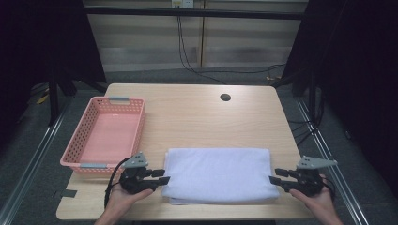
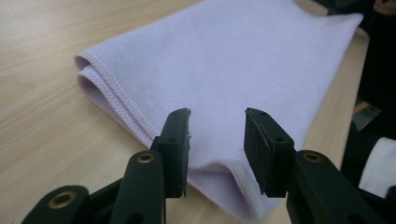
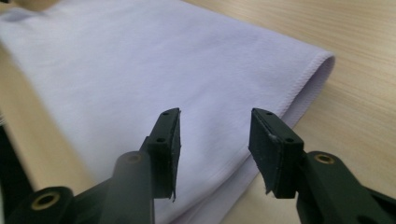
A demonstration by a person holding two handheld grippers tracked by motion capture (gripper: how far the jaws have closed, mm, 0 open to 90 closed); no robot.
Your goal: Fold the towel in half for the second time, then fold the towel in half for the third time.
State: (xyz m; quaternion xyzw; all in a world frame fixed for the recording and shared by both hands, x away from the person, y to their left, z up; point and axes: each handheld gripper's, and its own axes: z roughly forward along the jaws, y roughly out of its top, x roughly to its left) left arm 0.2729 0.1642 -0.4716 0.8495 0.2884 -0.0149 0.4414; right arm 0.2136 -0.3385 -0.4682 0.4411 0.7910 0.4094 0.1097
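Observation:
A folded pale lilac towel (image 1: 218, 173) lies flat on the near half of the wooden table (image 1: 197, 117). My left gripper (image 1: 164, 176) is at the towel's left edge and points right, held in a hand. Its jaws stand apart in the left gripper view (image 2: 217, 126), with a corner of the towel (image 2: 224, 60) lying slack between and below them. My right gripper (image 1: 274, 175) is at the towel's right edge and points left. Its jaws are also apart (image 3: 215, 126) over the towel's (image 3: 140, 60) near corner, and the pads are not pressing the cloth.
An empty pink plastic basket (image 1: 82, 126) sits at the table's left side, just beyond my left gripper. A round cable hole (image 1: 225, 97) is near the far edge. Bare wood lies between the towel and the far edge.

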